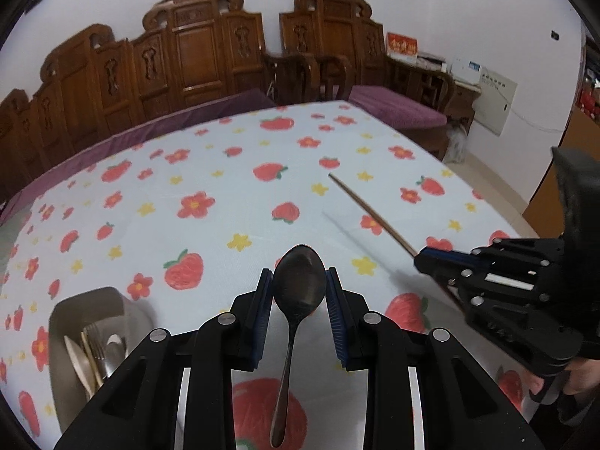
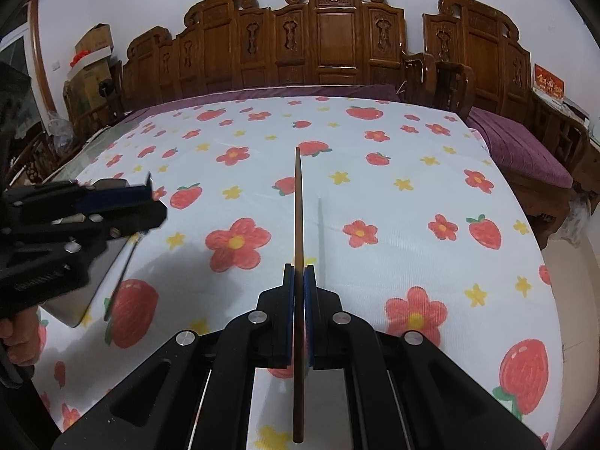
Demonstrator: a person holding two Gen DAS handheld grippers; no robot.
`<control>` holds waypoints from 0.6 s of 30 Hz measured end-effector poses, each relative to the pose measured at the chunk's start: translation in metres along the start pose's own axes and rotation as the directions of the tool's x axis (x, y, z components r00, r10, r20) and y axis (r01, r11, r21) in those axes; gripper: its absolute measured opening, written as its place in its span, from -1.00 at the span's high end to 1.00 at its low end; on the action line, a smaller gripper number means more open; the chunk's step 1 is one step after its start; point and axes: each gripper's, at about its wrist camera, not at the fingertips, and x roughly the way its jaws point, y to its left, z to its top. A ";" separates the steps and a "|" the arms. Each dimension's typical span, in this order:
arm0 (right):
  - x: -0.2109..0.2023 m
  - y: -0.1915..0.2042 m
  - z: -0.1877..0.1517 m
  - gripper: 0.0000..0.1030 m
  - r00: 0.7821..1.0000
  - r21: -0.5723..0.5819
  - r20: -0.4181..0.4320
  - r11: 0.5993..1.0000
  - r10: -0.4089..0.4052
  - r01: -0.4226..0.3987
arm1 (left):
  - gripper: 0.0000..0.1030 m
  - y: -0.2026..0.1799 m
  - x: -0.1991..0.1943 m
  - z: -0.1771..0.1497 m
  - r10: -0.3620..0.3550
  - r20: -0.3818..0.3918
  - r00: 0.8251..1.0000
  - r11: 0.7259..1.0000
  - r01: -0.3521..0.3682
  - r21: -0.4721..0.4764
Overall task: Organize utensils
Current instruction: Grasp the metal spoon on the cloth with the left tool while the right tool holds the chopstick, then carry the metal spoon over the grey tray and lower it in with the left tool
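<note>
Item 1: left gripper [image 1: 299,281], its pads set against either side of the bowl of a dark metal spoon [image 1: 296,322]; grasp appears closed on the bowl. The handle trails back beneath the gripper, above the strawberry-print desk [image 1: 210,172].

Item 2: right gripper [image 2: 299,273], clenched on a wooden chopstick [image 2: 298,210] near mid-length; tip points forward, clear of the cloth.

Item 3: grey utensil holder [image 1: 90,300], low left of the left gripper, already holding a fork, a spoon and pale utensils.

Handling note: judged step is delivery to the holder. Carry the spoon left, tip it handle-down and release only once over the opening; bring the chopstick across afterwards so the grippers do not collide.
</note>
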 end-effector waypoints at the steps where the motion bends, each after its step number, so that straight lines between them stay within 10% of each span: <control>1: 0.000 0.001 0.000 0.89 1.000 -0.004 0.001 1.000 -0.001 0.001 | 0.49 0.000 -0.004 0.000 -0.002 0.009 1.000 1.000 0.002 -0.002; 18: -0.023 0.053 0.005 0.89 0.996 -0.064 0.051 0.995 0.074 -0.071 | 0.48 0.037 -0.082 0.013 0.053 0.118 0.992 0.998 -0.048 -0.045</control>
